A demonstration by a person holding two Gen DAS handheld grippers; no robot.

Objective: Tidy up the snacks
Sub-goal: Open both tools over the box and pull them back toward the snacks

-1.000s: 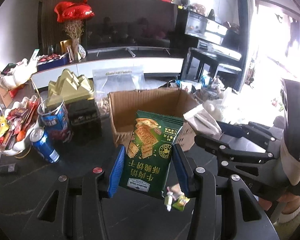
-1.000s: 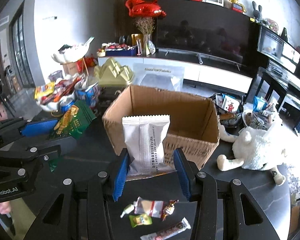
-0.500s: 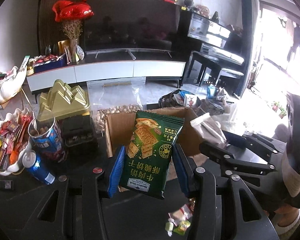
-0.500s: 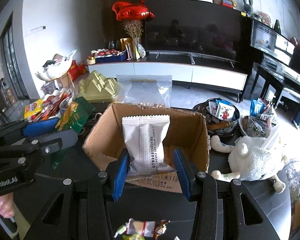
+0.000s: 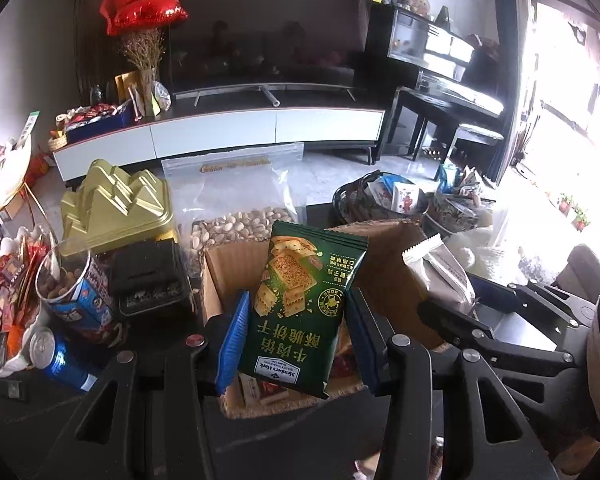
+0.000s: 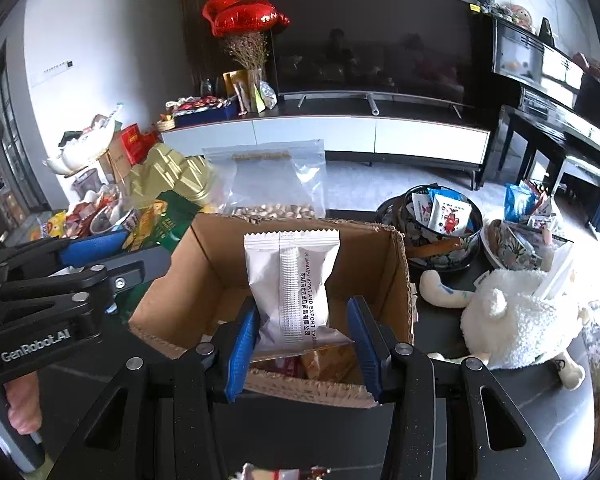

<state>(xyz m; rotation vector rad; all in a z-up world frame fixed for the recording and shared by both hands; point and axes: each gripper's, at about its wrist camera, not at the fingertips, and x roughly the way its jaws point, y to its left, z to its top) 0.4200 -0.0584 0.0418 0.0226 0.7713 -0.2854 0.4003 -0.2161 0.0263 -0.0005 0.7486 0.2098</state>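
Observation:
My left gripper (image 5: 296,344) is shut on a green cracker packet (image 5: 304,304), held upright over the near left part of an open cardboard box (image 5: 228,264). My right gripper (image 6: 304,344) is shut on a white sealed packet (image 6: 292,280), also upright, above the box's (image 6: 380,264) near wall. A few wrapped snacks lie in the box bottom. Each wrist view shows the other tool: the right gripper (image 5: 456,292) with the white packet (image 5: 432,264) enters from the right, the left gripper (image 6: 140,252) with the green packet (image 6: 164,220) from the left.
Left of the box stand a gold tin (image 5: 116,208), a cup of nuts (image 5: 72,288) and a blue can (image 5: 56,356). A bag of pistachios (image 6: 272,184) leans behind it. Right of it are a dark snack bowl (image 6: 440,224) and a plush sheep (image 6: 520,316).
Both grippers have carried their packets forward from short of the box to over its near side. The loose sweets on the table have slid to the bottom edge of view.

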